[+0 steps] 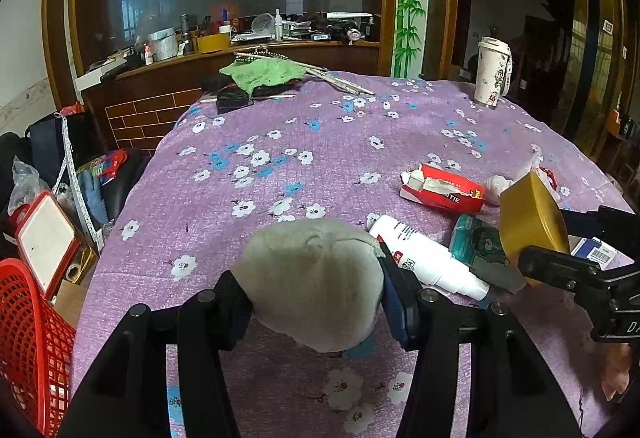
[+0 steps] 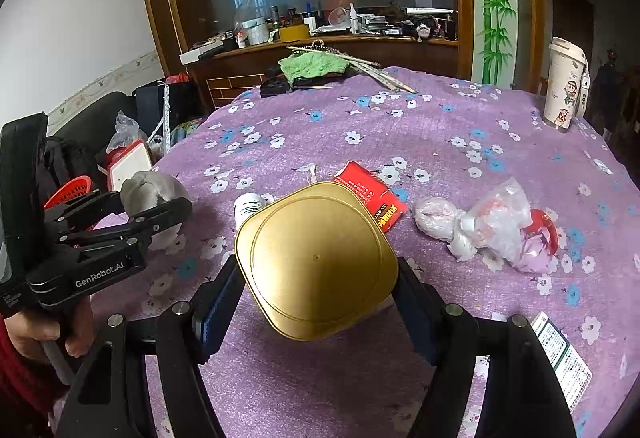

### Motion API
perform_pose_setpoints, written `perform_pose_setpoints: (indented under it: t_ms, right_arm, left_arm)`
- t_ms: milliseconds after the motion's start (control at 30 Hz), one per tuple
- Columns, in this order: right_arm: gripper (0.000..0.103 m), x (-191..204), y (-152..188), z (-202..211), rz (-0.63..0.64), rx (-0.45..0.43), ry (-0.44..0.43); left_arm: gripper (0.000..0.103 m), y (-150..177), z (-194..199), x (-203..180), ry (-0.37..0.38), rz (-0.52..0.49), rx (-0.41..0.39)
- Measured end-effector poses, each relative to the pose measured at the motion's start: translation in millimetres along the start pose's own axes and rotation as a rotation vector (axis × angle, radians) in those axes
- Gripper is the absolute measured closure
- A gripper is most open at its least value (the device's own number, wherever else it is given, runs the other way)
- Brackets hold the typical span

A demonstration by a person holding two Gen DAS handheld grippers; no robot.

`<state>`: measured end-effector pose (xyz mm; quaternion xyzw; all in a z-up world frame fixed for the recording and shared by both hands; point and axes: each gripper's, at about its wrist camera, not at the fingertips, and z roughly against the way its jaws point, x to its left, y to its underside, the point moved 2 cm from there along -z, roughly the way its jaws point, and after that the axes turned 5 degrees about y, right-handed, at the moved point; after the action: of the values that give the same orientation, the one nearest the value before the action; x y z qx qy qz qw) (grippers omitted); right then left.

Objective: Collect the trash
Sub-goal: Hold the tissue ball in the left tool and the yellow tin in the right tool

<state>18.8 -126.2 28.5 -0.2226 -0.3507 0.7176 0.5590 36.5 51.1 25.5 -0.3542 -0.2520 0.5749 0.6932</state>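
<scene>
between right gripper [image 2: 320,278] pads, gold tin [image 2: 316,262]

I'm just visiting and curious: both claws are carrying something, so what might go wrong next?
The soft grey crumpled wad in the left gripper could squeeze out before reaching the red mesh basket. The smooth golden square tin, pinched at its edges by the right gripper, might slip onto the white plastic bottle.

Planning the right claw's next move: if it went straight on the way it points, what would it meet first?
Probably the red carton, lying just beyond the gold tin that the right claw holds; depth is unclear.
</scene>
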Motion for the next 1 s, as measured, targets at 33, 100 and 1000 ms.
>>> perform_pose_setpoints:
  t_ms: [33, 100, 1000]
  right_arm:
    - [0.025, -0.2, 0.2, -0.2, 0.0, 0.001, 0.001]
    - [0.025, -1.3, 0.0, -0.3, -0.002, 0.001, 0.001]
    - [0.025, -1.8, -0.3, 2.6, -0.013, 0.003, 0.007]
  left_arm:
    - [0.05, 0.0, 0.0, -0.1, 0.001, 0.001, 0.001]
    - [0.05, 0.0, 0.5, -0.3, 0.001, 0.001, 0.001]
    - [0.05, -1.2, 2.4, 1.8, -0.007, -0.007, -0.008]
